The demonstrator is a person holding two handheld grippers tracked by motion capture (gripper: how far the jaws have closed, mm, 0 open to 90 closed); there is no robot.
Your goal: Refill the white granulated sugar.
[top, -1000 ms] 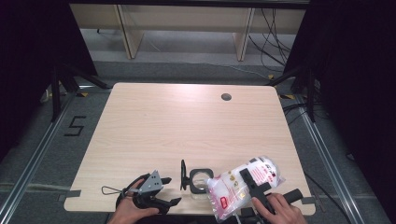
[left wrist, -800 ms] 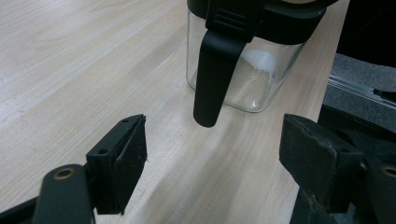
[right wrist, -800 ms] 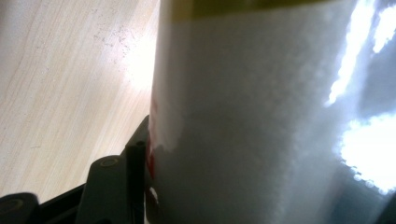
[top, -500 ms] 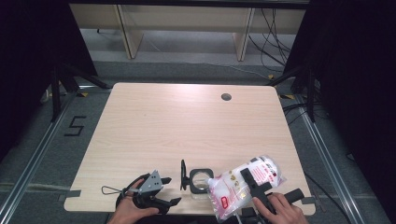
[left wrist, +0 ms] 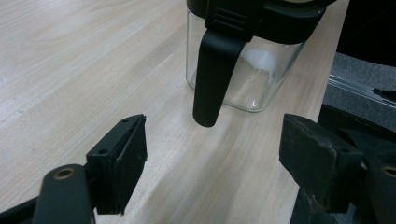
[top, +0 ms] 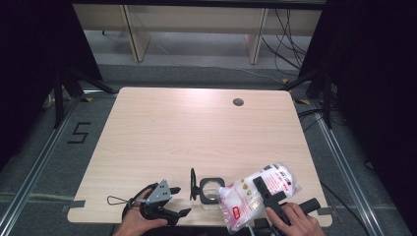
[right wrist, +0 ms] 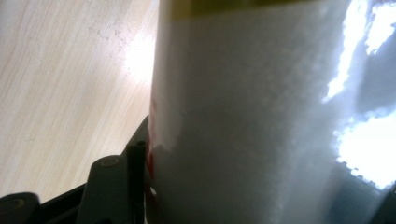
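Bag [top: 255, 195] of white granules, red label print unreadable, clamped in right claw [top: 268, 192]. Left claw [left wrist: 210, 172] wide, empty, facing glass jar [left wrist: 243, 79] on table [top: 196, 132].

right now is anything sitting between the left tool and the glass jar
Nothing visible is. The left tool has its jaws open and aimed at the glass jar, with bare table in the gap. The jar's own black flap hangs down its near side. The bag is on the jar's far side.
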